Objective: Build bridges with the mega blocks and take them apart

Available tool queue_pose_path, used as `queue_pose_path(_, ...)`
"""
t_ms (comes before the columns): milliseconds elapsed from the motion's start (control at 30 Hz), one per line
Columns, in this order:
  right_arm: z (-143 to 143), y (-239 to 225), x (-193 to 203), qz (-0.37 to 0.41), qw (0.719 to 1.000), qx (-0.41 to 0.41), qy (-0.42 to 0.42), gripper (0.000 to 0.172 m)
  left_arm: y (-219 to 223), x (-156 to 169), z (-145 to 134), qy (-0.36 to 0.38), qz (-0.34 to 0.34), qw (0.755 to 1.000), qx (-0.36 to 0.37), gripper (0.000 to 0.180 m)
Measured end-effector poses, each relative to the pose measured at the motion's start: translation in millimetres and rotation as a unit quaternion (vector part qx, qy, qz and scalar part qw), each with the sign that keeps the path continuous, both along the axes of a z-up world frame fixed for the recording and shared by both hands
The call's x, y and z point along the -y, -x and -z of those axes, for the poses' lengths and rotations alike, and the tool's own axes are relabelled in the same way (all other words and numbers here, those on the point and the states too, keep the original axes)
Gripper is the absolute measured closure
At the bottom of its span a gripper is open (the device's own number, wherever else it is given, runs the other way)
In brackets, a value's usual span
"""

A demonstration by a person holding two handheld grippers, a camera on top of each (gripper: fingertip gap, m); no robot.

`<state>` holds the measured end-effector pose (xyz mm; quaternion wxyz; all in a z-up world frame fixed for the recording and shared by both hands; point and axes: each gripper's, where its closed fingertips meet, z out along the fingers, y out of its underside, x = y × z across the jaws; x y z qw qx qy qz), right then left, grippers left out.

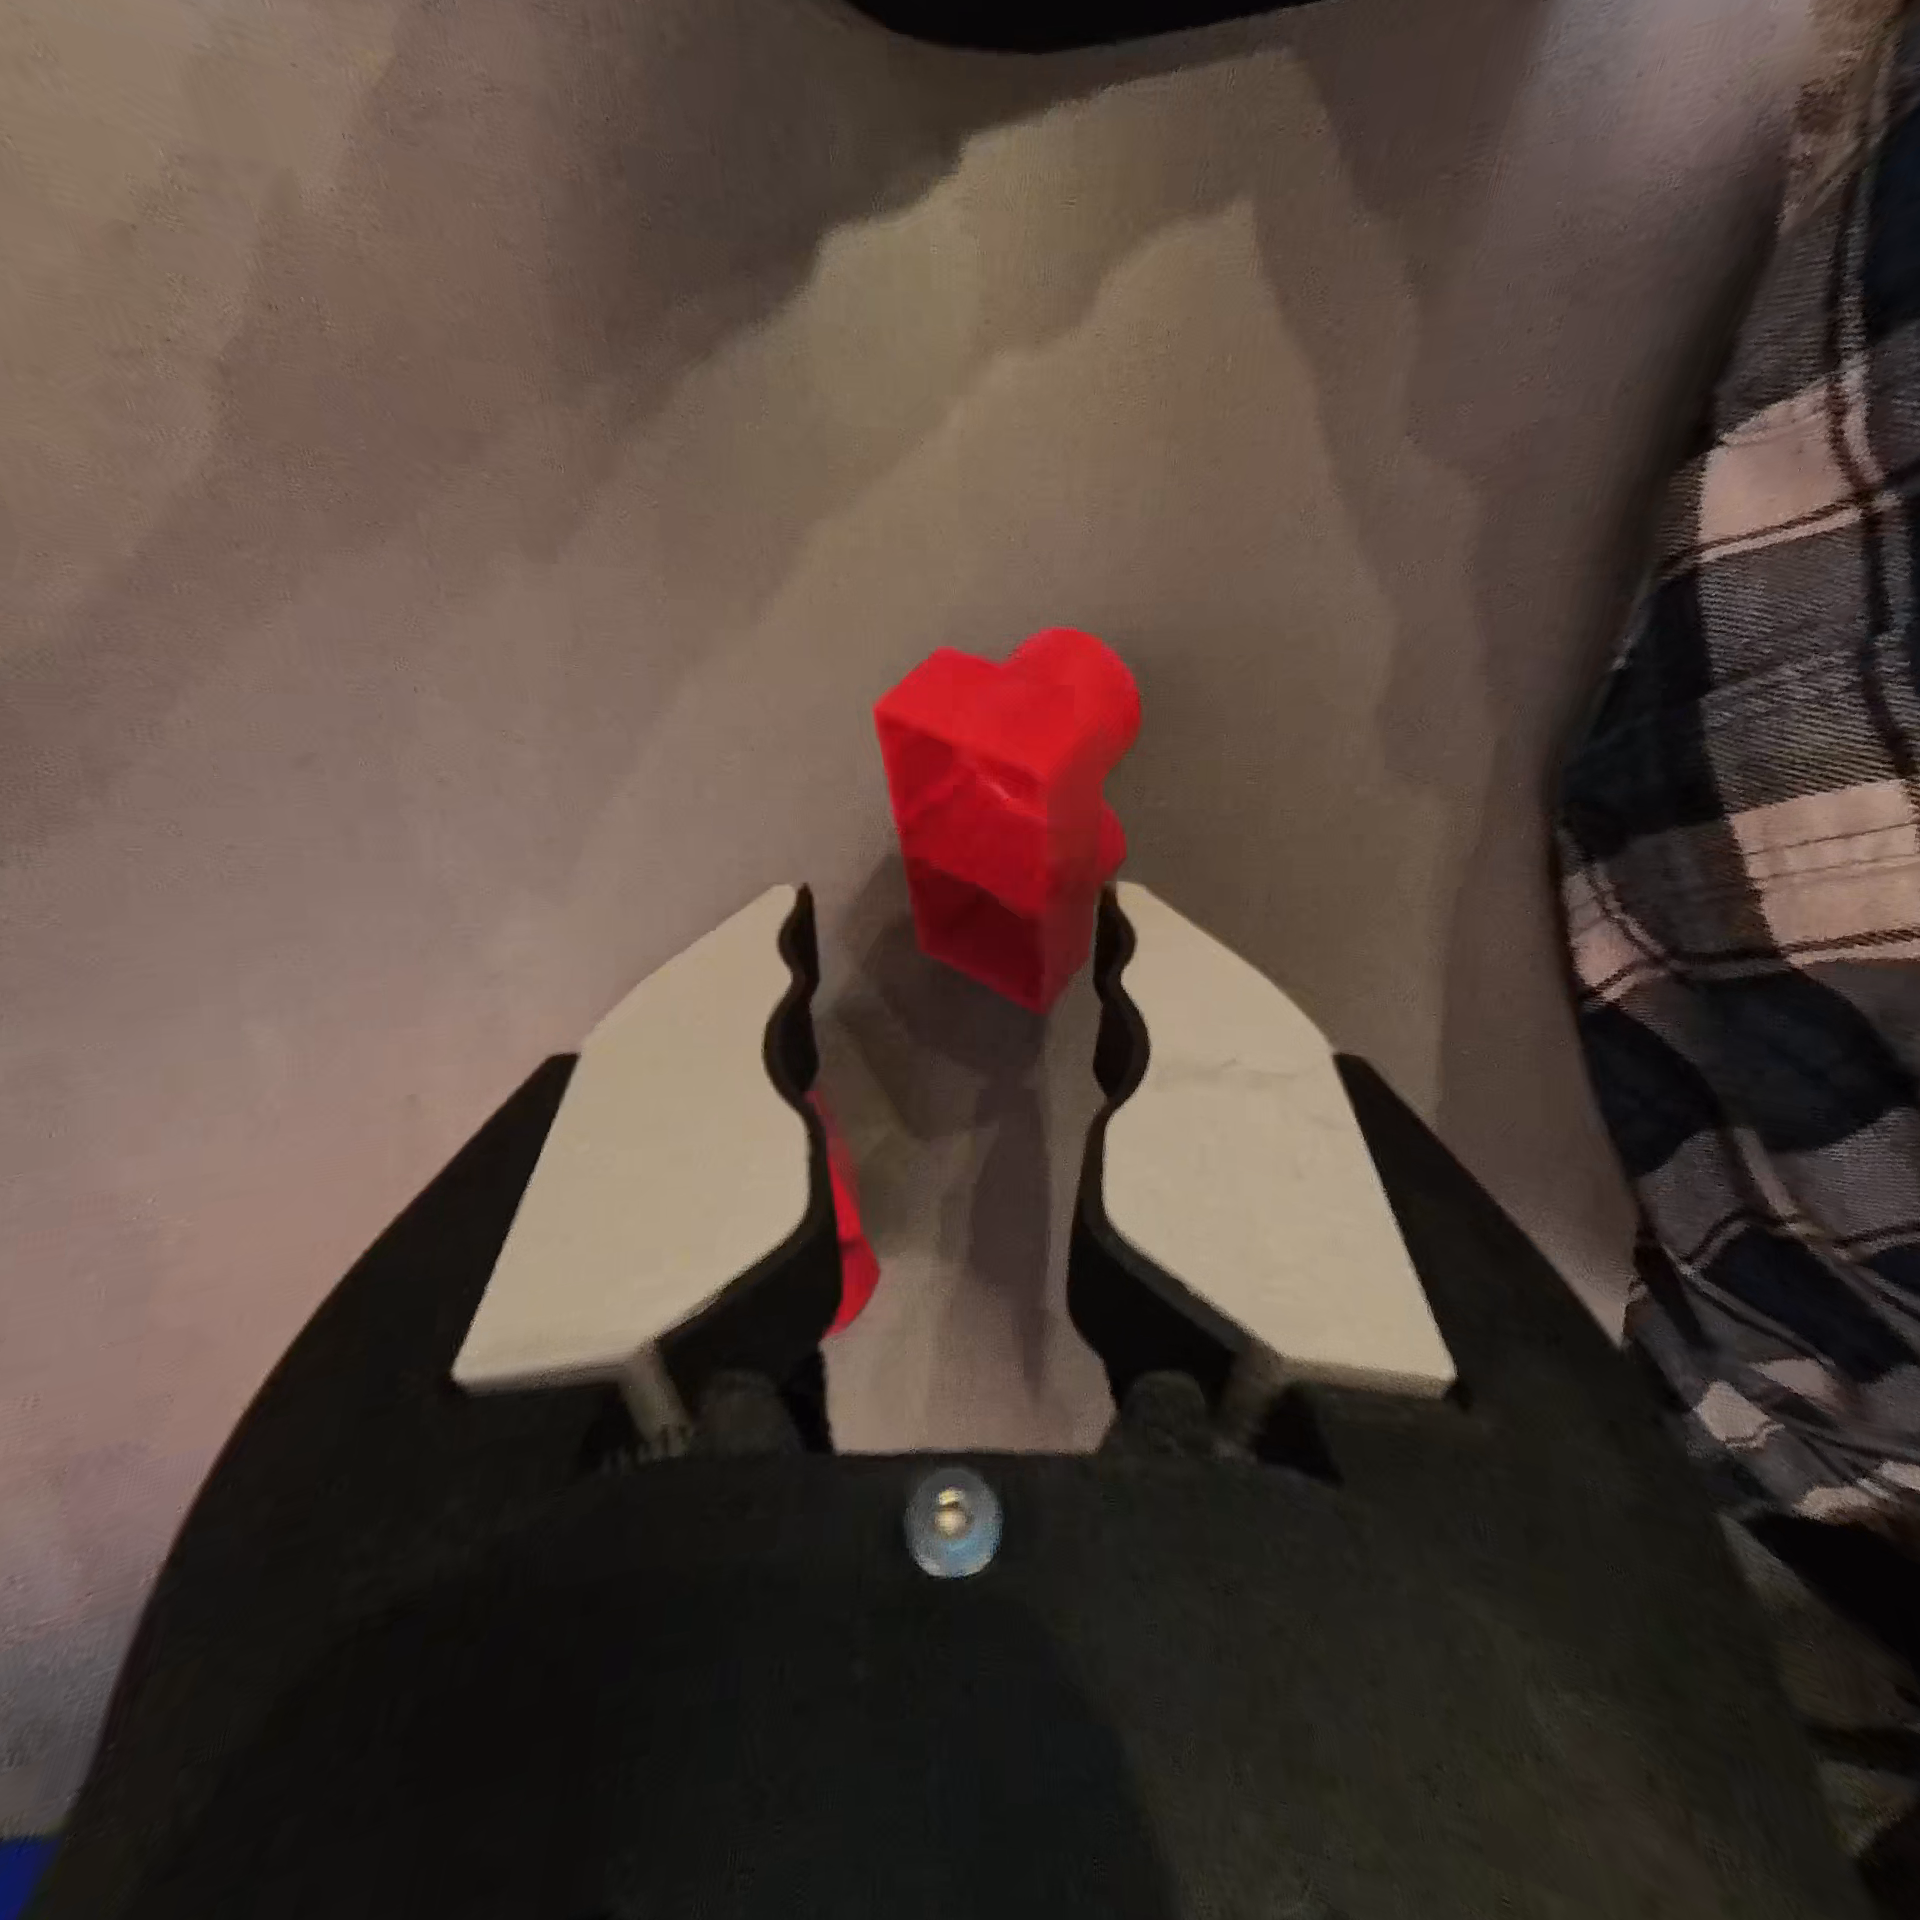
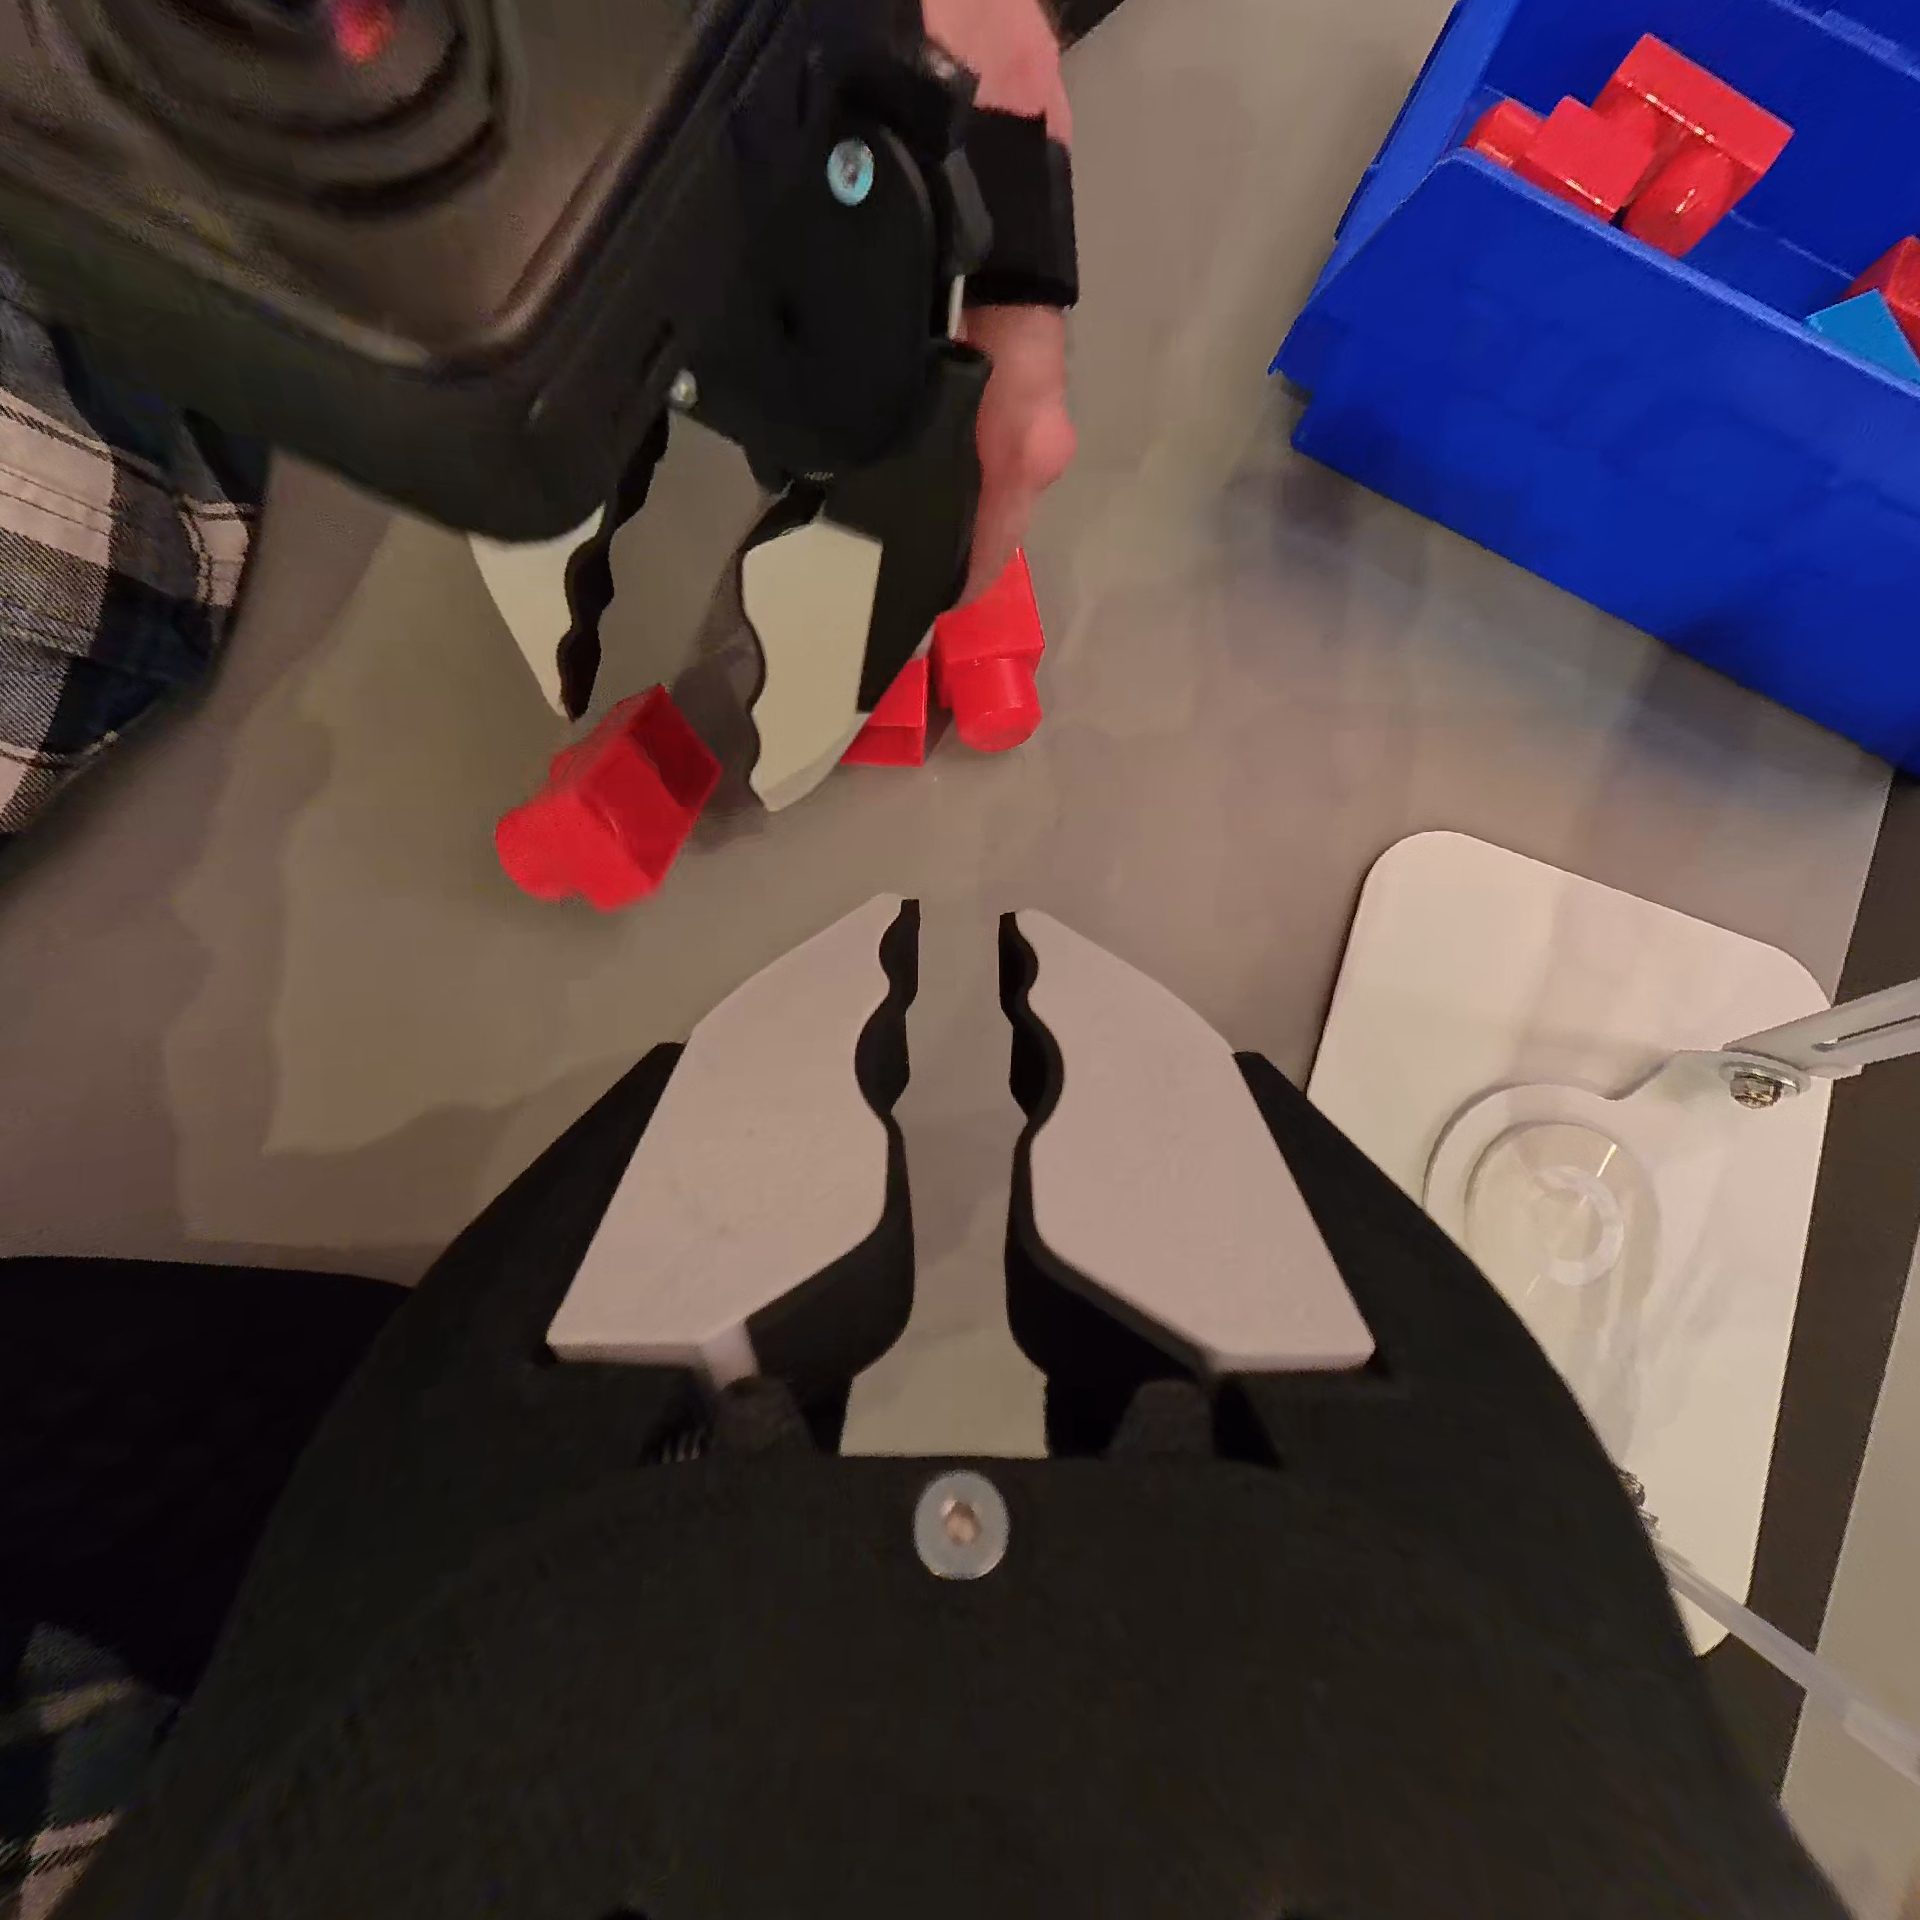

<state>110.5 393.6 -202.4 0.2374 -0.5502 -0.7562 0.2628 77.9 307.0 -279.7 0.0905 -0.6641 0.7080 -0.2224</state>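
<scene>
— Right wrist view: any writing to read?
— None. A blue bin (image 2: 1579, 447) with red blocks (image 2: 1652, 156) sits at the far right corner of the grey tabletop (image 2: 1143, 727); a white plate (image 2: 1558, 966) lies near the right edge.
— The tongs?
— The left gripper (image 1: 956, 935) is spread, pads clear of the red block (image 1: 997, 821) lying on the tabletop. The right gripper (image 2: 958, 920) stands slightly apart, bare. Another red block (image 2: 987, 665) lies behind.
</scene>
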Motion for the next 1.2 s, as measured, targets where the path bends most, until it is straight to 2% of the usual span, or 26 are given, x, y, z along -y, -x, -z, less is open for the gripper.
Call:
queue_pose_path(67, -0.3, 0.3, 0.5, -0.001, 1.0, 0.0, 0.0, 0.157, 1.7, -5.7, -8.7, 0.005, -0.017, 1.0, 0.017, 0.126)
queue_pose_path(167, -2.1, 0.7, 1.8, -0.002, 1.0, -0.001, -0.001, 0.157, 12.7, -28.7, -29.6, -0.053, -0.057, 0.996, 0.047, 0.126)
queue_pose_path(267, -2.7, 2.6, 3.5, -0.006, 1.0, -0.003, 0.001, 0.157, 37.3, -43.9, -38.5, -0.079, -0.098, 0.991, 0.042, 0.124)
queue_pose_path(467, 4.6, 7.9, 9.7, -0.018, 1.0, 0.011, 0.006, 0.157, 92.2, -64.3, -8.7, -0.159, -0.117, 0.979, -0.042, 0.117)
queue_pose_path(667, 22.2, 23.7, 19.6, -0.033, 0.999, 0.027, 0.019, 0.153, 87.1, -50.6, -7.8, -0.117, -0.133, 0.984, 0.003, 0.121)
queue_pose_path(767, 35.1, 39.2, 20.9, -0.025, 0.999, 0.031, 0.024, 0.147, 83.7, -48.0, -5.7, -0.123, -0.144, 0.982, 0.016, 0.118)
queue_pose_path(833, 44.2, 47.7, 16.7, -0.003, 0.999, 0.04, 0.022, 0.139, 86.4, -57.1, -6.7, -0.161, -0.161, 0.974, 0.016, 0.118)
queue_pose_path(900, 51.4, 56.5, 21.6, -0.001, 0.999, 0.045, 0.03, 0.131, 90.5, -62.9, -7.2, -0.163, -0.178, 0.97, 0.016, 0.117)
queue_pose_path(1133, 85.3, 73.6, 42.6, -0.023, 0.994, 0.104, 0.012, 0.131, 103.4, -76.0, -3.6, -0.134, -0.207, 0.969, 0.017, 0.121)
queue_pose_path(1200, 91.2, 79.0, 43.1, -0.02, 0.994, 0.106, 0.01, 0.137, 107.4, -77.4, -0.4, -0.136, -0.208, 0.969, 0.008, 0.121)
